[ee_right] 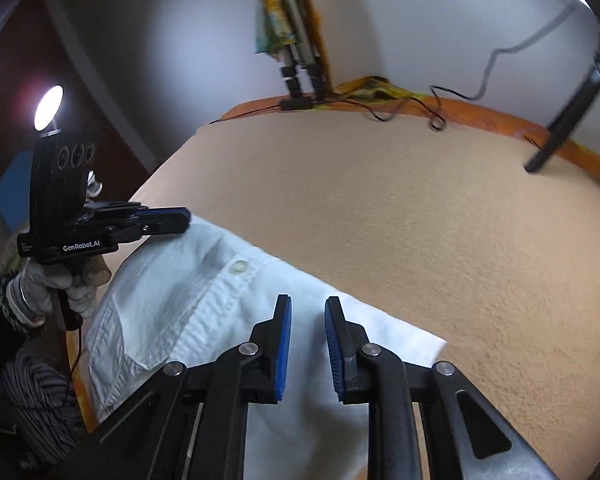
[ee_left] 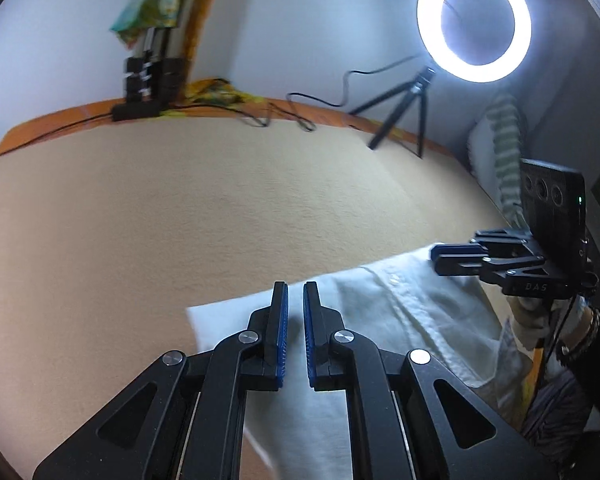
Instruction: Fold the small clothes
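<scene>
Two tools hover over the white button-up shirt lying on your beige bed cover: your left tool is nearly pressed together with nothing between its pads, your right tool slightly spread and also empty. Spread each wider, lower onto the hem near 6 o'clock, and pinch only the top layer before lifting evenly.

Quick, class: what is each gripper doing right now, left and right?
Left gripper: nearly shut, holding nothing, above the white shirt.
Right gripper: slightly open, empty, above the shirt.
</scene>
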Demonstrator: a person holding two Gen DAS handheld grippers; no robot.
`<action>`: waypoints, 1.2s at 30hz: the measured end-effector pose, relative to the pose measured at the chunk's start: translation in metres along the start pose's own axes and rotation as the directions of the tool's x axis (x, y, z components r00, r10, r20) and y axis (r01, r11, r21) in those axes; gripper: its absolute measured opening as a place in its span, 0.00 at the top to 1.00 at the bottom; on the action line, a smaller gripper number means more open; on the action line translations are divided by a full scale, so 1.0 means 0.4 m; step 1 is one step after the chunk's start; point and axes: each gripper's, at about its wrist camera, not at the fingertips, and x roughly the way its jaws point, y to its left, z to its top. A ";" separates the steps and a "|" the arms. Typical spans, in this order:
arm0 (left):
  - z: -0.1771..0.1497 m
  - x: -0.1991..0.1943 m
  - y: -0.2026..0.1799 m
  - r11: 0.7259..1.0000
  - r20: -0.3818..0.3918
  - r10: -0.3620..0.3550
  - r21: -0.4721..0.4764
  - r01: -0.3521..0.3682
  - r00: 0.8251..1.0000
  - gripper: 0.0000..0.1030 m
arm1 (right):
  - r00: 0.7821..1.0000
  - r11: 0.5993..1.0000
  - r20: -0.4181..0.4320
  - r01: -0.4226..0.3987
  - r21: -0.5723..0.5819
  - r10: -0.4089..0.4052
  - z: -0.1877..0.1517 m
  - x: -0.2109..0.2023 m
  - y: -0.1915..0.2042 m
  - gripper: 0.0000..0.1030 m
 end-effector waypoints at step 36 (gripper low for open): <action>-0.223 -0.046 -0.359 0.962 -0.182 -0.270 -0.099 0.256 0.946 0.67 | 0.976 0.835 0.011 -0.194 0.515 0.220 -0.320 -0.162 -0.026 0.67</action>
